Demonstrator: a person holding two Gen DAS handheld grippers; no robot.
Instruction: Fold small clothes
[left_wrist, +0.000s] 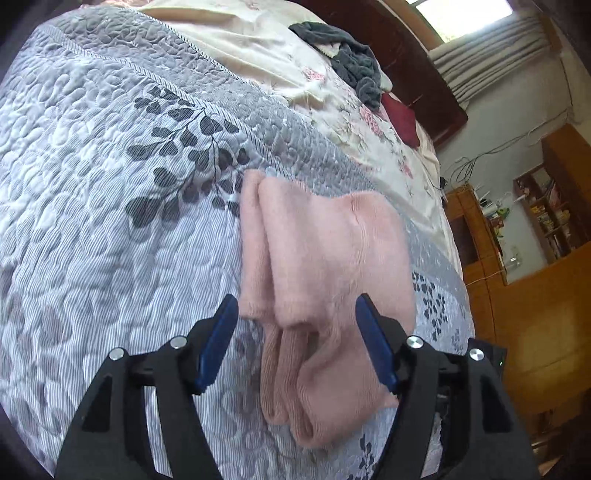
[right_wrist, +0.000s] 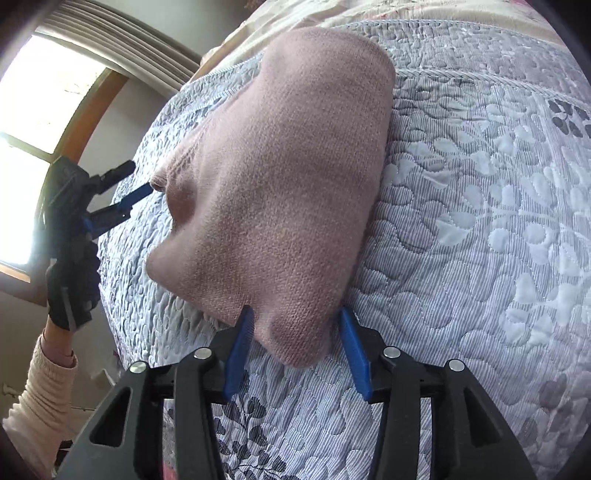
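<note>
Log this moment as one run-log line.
task: fold small clothes | left claw: open, straddling pink garment | right claw: open at opposite end | garment: folded, flat on quilt

Both grippers share one build: the left gripper (left_wrist: 295, 332) and right gripper (right_wrist: 295, 343) have black angular frames, silver round screws and flat blue fingers (right_wrist: 238, 354). The person wears a dark glove (right_wrist: 72, 291) and cream ribbed sleeve (right_wrist: 40, 402).

I count one pink knit garment (left_wrist: 325, 266) on one grey quilted bedspread (left_wrist: 110, 184). I'm running two grippers, left (left_wrist: 295, 314) and right (right_wrist: 295, 325). Further off: one dark grey cloth heap (left_wrist: 343, 55), one maroon pillow (left_wrist: 400, 118).
</note>
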